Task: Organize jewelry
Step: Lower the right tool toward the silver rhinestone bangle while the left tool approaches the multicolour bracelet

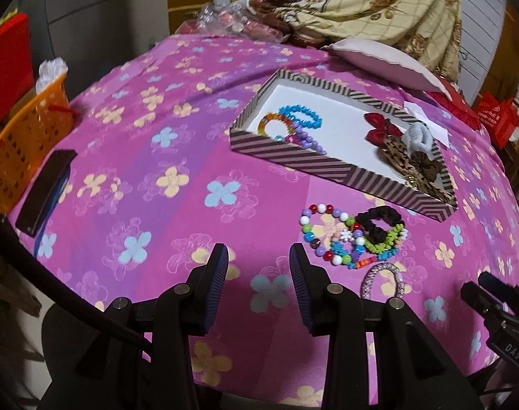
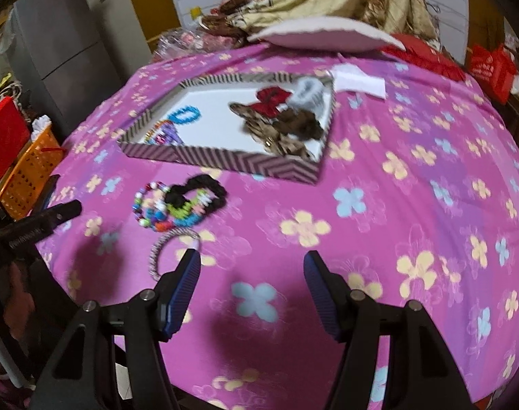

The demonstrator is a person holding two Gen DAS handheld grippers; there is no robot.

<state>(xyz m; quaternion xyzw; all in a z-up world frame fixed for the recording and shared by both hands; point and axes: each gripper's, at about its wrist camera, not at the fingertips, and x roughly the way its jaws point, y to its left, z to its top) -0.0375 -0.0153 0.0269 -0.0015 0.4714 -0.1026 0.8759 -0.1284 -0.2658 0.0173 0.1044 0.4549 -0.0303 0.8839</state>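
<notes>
A striped tray (image 1: 293, 160) (image 2: 225, 162) lies on the pink flowered cloth, holding bead bracelets (image 1: 293, 124) (image 2: 172, 124) at one end and scrunchies with a red bow (image 1: 382, 128) (image 2: 271, 100) at the other. In front of it lies a pile of colourful bead bracelets (image 1: 331, 235) (image 2: 157, 208) with a black scrunchie (image 1: 379, 223) (image 2: 199, 188). A sparkly silver bracelet (image 1: 382, 280) (image 2: 167, 249) lies nearest. My left gripper (image 1: 259, 266) stands open, left of the pile, nothing between its fingers. My right gripper (image 2: 252, 270) is open too, its left finger beside the silver bracelet.
An orange basket (image 1: 23, 147) (image 2: 27, 174) and a dark flat case (image 1: 44, 191) sit at the cloth's left edge. A pink pillow (image 1: 379, 61) (image 2: 328, 36) and a patterned blanket (image 1: 379, 3) lie behind the tray. A white paper (image 2: 358, 82) lies right of the tray.
</notes>
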